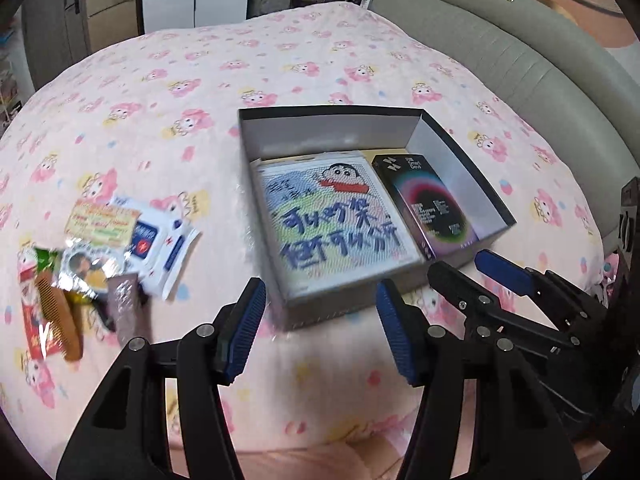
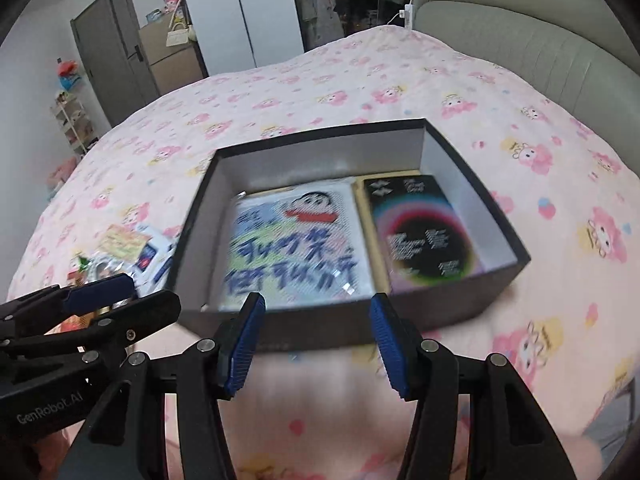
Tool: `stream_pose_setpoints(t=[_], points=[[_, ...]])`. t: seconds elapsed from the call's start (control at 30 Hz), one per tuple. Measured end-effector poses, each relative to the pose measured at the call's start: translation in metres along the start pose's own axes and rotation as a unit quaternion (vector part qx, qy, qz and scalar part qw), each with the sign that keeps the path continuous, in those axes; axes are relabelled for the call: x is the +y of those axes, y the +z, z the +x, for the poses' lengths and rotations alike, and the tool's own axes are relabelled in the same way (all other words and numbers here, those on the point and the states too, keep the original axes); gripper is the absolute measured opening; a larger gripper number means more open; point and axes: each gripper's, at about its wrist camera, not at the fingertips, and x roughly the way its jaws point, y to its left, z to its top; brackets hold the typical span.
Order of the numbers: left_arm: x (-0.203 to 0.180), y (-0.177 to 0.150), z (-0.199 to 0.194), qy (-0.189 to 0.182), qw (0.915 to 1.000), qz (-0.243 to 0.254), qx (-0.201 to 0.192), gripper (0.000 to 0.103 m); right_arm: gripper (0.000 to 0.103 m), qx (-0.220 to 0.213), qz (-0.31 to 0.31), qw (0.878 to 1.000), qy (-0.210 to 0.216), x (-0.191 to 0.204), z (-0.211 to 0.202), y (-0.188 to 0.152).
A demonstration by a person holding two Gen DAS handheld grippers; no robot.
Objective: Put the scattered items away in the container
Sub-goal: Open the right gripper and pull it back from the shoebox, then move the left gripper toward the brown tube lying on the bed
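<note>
A dark open box lies on the bed and holds a cartoon picture pack and a black carton with coloured rings. Left of the box lies a pile of loose items: a white wipes pack, a yellow card, a wooden comb, a brown sachet and foil packets. My left gripper is open and empty near the box's front edge. My right gripper is open and empty, also before the box.
The pink patterned bedspread covers the whole surface. A grey padded headboard runs along the right. A door, cabinet and shelves stand beyond the far edge of the bed.
</note>
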Motion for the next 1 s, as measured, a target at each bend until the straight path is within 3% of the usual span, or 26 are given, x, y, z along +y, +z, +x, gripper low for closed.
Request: stream_pose_setpoints(t=[0.23,0.53,0.77,1.0], points=[[0.0,-0.026,-0.032,0.006,0.9998,0.018,-0.004,0.058,0.051,-0.01,-0.013,1.0,-0.001,0.023,-0.033,-0.022],[0.03,-0.056,-0.074,0.017,0.9997,-0.005,-0.018,0.059,0.051,-0.021,-0.044,0.999,0.023,0.065,-0.059,-0.034],[0.082,-0.085,-0.09,0.037,0.9969,-0.067,-0.016,0.058,0.05,-0.004,-0.086,0.994,0.073,0.117,-0.047,-0.046],[0.128,-0.106,-0.09,0.055,0.9879,-0.144,-0.014,0.058,0.05,0.014,-0.129,0.985,0.116,0.163,-0.019,-0.032]])
